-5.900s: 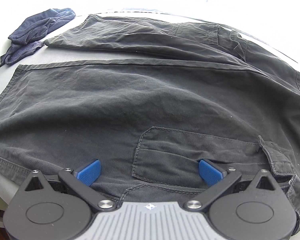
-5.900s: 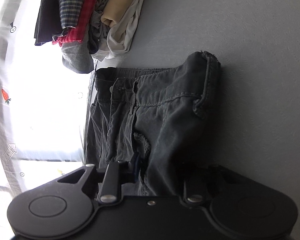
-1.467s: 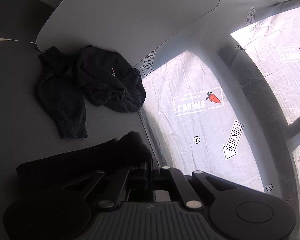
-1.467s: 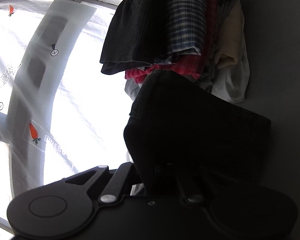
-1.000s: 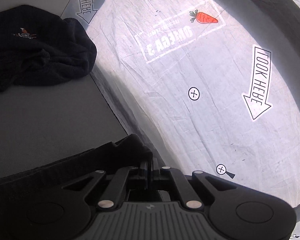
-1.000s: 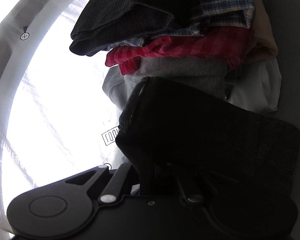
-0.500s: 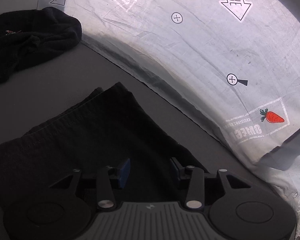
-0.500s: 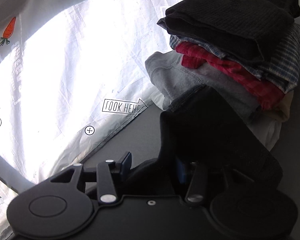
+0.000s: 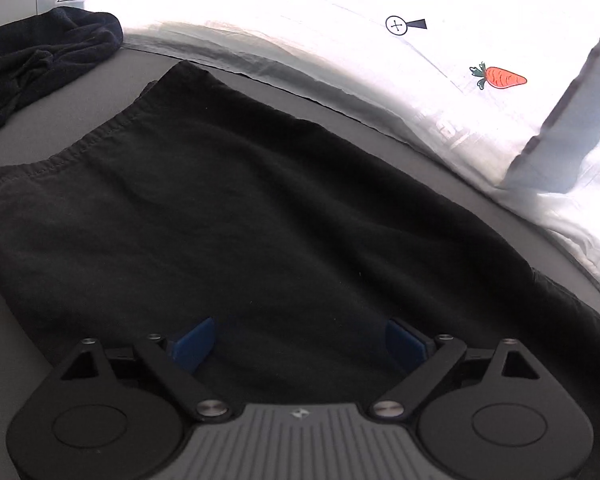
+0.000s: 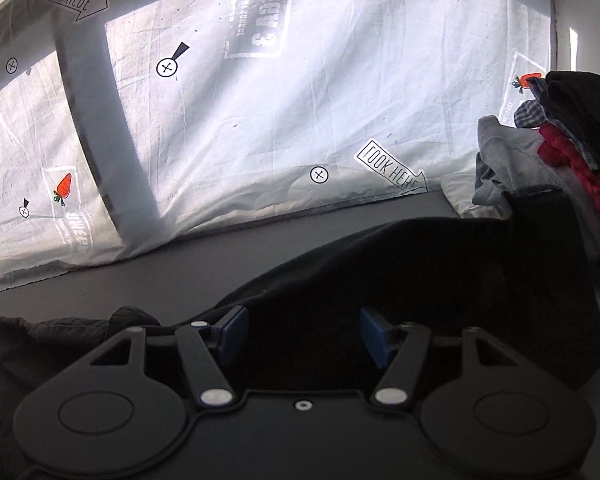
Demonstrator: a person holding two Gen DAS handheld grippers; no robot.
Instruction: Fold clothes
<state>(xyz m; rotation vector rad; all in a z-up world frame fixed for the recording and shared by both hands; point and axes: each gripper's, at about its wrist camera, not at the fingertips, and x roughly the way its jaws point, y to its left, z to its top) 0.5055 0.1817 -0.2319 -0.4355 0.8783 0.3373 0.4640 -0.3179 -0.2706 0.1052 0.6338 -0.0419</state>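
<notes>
The dark folded trousers (image 9: 260, 216) lie flat on the grey table, filling the middle of the left wrist view. My left gripper (image 9: 300, 344) is open, its blue pads apart just above the near edge of the cloth. In the right wrist view the same dark trousers (image 10: 420, 272) lie in front of my right gripper (image 10: 304, 336), which is open with its blue pads wide apart over the fabric. Neither gripper holds anything.
A crumpled dark garment (image 9: 40, 60) lies at the far left. A stack of folded clothes (image 10: 560, 152) stands at the right, touching the trousers' far end. A white printed sheet (image 10: 260, 120) hangs along the table's far edge.
Both grippers opened wider and let go of the trousers, which now lie flat on the table. Both cameras tilted down and back from the cloth.
</notes>
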